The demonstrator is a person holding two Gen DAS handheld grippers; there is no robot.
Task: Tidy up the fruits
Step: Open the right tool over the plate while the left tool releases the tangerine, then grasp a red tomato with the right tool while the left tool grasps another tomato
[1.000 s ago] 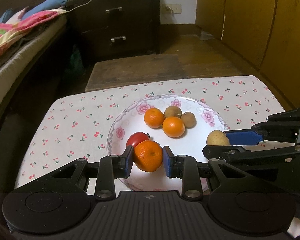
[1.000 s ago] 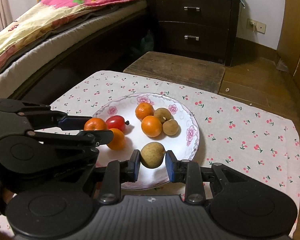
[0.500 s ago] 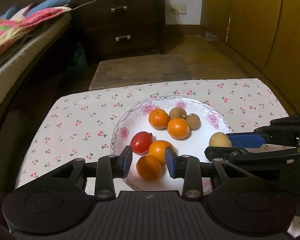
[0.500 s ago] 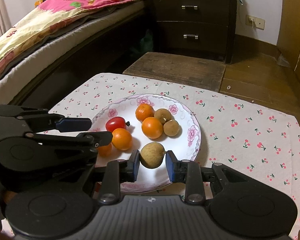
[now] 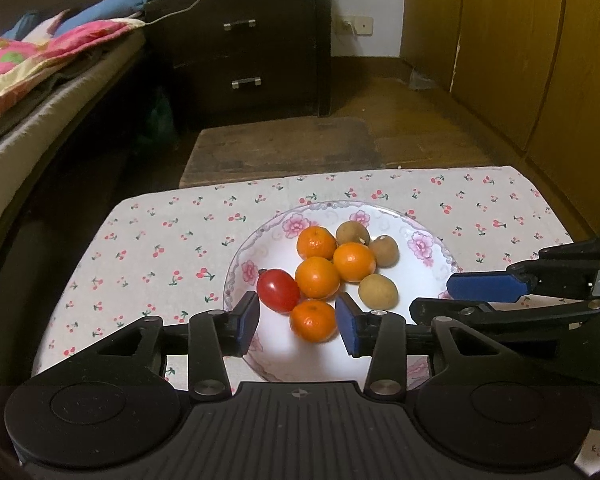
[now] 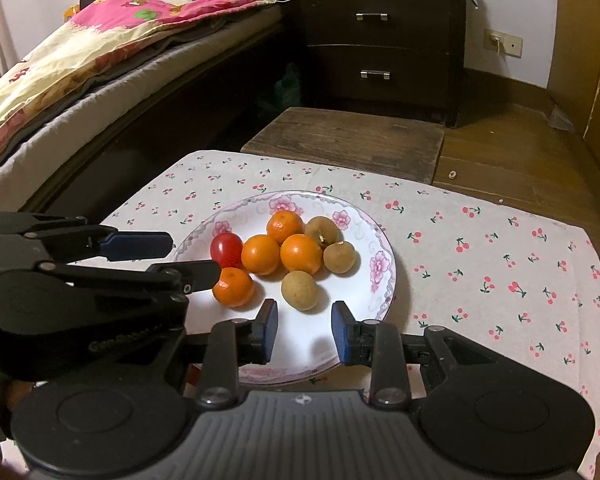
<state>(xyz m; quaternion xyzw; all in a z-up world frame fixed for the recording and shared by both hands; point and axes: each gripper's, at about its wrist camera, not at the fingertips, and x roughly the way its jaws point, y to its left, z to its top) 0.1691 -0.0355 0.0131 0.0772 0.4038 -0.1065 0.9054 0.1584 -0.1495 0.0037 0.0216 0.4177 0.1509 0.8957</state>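
A white floral plate (image 5: 434, 246) (image 6: 383, 266) holds several oranges, a red cherry tomato (image 5: 278, 290) (image 6: 227, 249) and three brown longans. My left gripper (image 5: 297, 324) (image 6: 194, 259) hovers over the plate's near left side. Its jaws are opening, and the nearest orange (image 5: 313, 320) (image 6: 233, 286) lies on the plate between the blue pads, touching neither. My right gripper (image 6: 304, 332) (image 5: 432, 296) is open over the plate's near right side. The nearest longan (image 6: 299, 290) (image 5: 378, 290) lies on the plate just beyond its tips, free of them.
The plate sits on a cherry-print cloth (image 6: 500, 264) over a low table. Beyond the table's far edge is a wooden stool (image 5: 280, 148), then a dark dresser (image 6: 380, 52). A bed (image 6: 100, 72) runs along the left, and wooden cabinet doors (image 5: 540, 60) stand on the right.
The left jaws spread and let go of the orange, which now rests on the plate by the tomato. The longan left the right pads and lies on the plate ahead of them.
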